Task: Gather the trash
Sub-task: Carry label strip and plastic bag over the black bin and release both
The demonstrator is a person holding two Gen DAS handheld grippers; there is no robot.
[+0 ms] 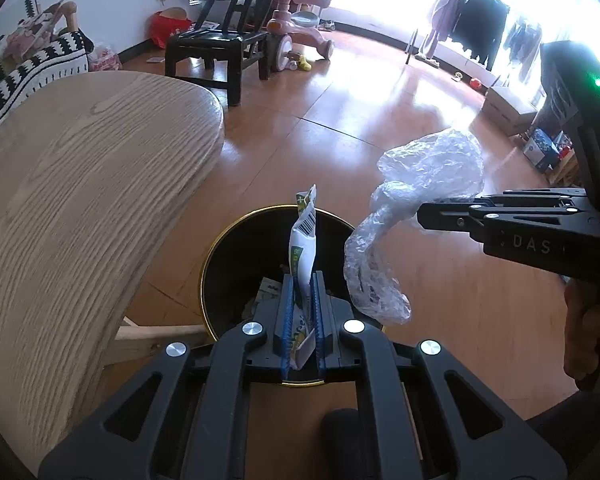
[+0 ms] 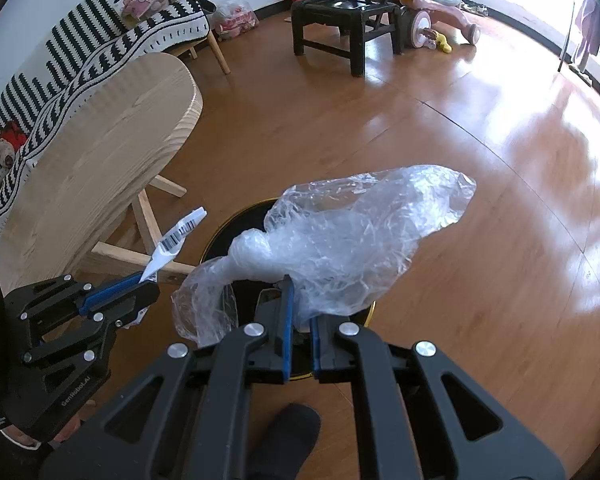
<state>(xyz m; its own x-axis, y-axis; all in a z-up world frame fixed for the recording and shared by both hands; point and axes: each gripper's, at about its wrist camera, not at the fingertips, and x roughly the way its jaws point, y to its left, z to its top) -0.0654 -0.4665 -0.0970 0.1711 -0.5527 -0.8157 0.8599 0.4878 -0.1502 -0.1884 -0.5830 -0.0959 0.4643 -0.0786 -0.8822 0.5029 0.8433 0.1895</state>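
Glossy wooden floor spreads under us, with a pale wooden table off to the left of both tools. Furthest left, our left tool pinches a white snack wrapper between its blue pads, upright, barcode end up. We judge it is held there because it hangs directly above the black gold-rimmed bin, ready to drop. To its right, our right tool is clamped on a crumpled clear plastic bag, whose loose ends billow out on both sides of the jaws; it too hovers over the bin, so both pieces of trash seem set for release together.

From the left wrist view we look into the bin and see paper scraps already lying at the bottom, which the right wrist view hides behind the bag. From the right wrist view we see the left tool from the side, the wrapper jutting forward beyond its tips, and the table's legs.
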